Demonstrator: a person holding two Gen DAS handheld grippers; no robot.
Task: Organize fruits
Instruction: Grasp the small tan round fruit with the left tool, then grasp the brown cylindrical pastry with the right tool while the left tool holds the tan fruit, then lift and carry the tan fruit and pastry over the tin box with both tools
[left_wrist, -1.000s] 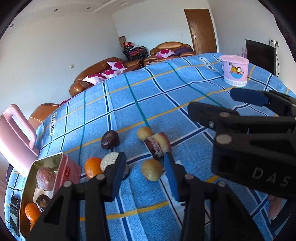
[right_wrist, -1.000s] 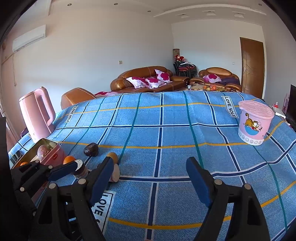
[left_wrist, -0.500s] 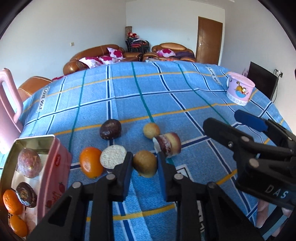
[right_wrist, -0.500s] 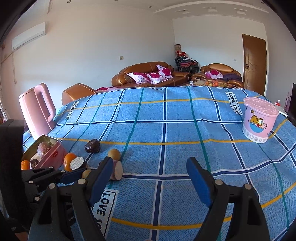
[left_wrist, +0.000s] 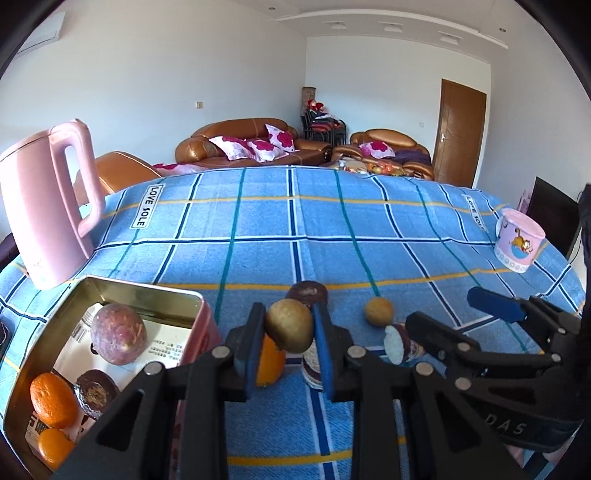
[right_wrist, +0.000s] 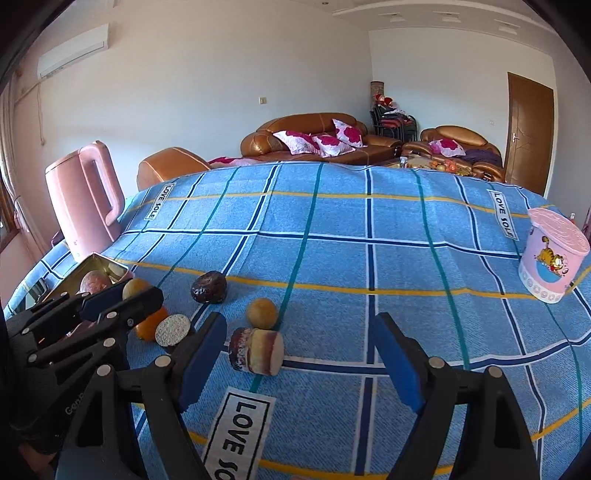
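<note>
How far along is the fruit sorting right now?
Done: four fruits lie in the tin. In hand: the left gripper is shut on a tan fruit. Left: five pieces on the tablecloth, including the orange; right gripper open.

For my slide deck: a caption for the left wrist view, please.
Left gripper holds a tan round fruit beside the open tin of sorted fruit.

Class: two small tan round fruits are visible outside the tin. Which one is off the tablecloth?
The tan fruit clamped in the left claw, raised beside the tin. The other tan fruit lies on the cloth.
</note>
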